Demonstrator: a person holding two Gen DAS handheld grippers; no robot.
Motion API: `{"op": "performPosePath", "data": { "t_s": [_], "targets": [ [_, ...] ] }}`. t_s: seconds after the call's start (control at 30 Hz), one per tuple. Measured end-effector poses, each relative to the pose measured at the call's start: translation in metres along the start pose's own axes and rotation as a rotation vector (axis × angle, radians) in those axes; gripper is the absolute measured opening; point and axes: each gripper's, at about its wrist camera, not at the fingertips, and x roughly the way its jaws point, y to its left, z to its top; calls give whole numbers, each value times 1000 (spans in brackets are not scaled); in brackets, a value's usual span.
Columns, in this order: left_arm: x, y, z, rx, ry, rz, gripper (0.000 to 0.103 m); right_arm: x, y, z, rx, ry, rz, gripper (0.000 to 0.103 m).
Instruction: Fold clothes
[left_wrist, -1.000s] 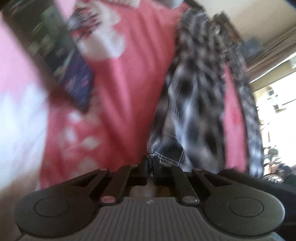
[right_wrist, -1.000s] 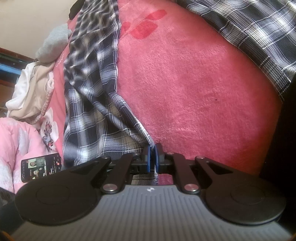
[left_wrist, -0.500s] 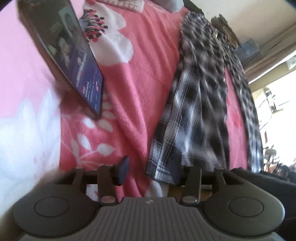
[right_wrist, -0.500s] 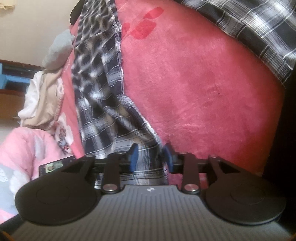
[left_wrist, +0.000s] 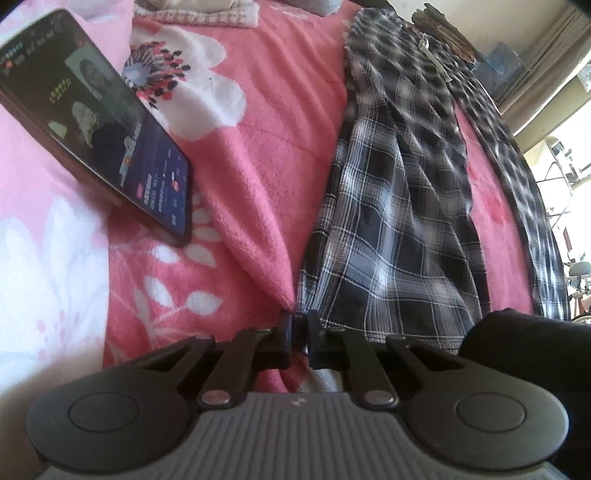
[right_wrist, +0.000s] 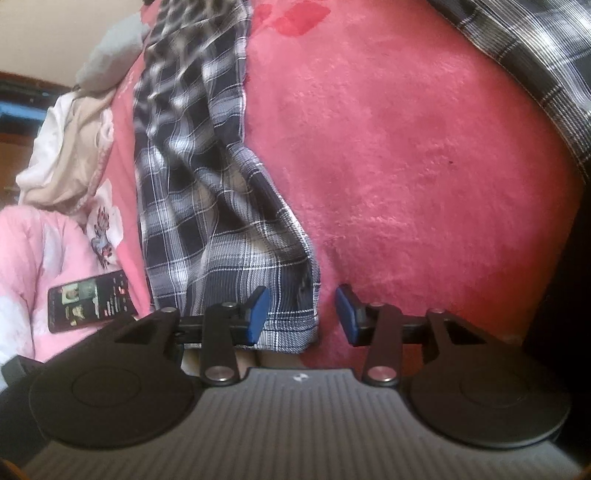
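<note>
1. Here, finds the plaid garment (left_wrist: 399, 221) stretched lengthwise over the pink blanket (left_wrist: 266, 129) on the bed, with its near hem towards both cameras.
2. Shows the left hand-held gripper (left_wrist: 297, 325) having just closed, jaws almost fully together, right at the left corner of that hem.
3. Pinches a raised ridge of the pink blanket, which runs up to a point in the nip; cannot tell whether the hem corner touching the same spot is caught as well.
4. Places a phone (left_wrist: 110, 140), screen lit, on the blanket to the left, well apart from the garment.
5. Shows the right hand-held gripper (right_wrist: 302, 308) partly spread, having just been opening, with the hem's right corner of the plaid garment (right_wrist: 199, 206) lying loose between the blue pads (right_wrist: 258, 306).
6. Leaves the right-side pad clear of the cloth, over bare pink blanket (right_wrist: 406, 166); grips nothing.
7. Catches another stretch of plaid cloth (right_wrist: 535, 55) at the upper right of the right wrist view.
</note>
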Motion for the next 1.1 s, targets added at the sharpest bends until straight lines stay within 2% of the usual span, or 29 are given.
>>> {"op": "performPosePath", "data": {
  "t_s": [0.03, 0.13, 0.33, 0.57, 0.77, 0.97, 1.1],
  "targets": [
    [-3, 1, 1, -11, 1, -3, 7, 0, 1, 0, -13, 0, -2, 24],
    [-12, 3, 4, -49, 3, -13, 7, 1, 7, -2, -53, -2, 8, 3],
    [-41, 2, 8, -99, -8, -7, 4, -36, 20, -3, -145, -85, 50, 2],
    [-68, -5, 4, -69, -58, 30, 4, -71, 23, -8, -163, -109, 121, 2],
    [-59, 5, 3, -91, -34, 77, 4, -56, 21, -20, -155, -67, 90, 2],
    [-72, 11, 6, -86, -100, 128, 4, -55, 35, -25, -177, -75, 106, 2],
    [-49, 17, -5, -91, -19, 164, 4, -42, 32, -29, -191, -28, 69, 2]
  ]
}}
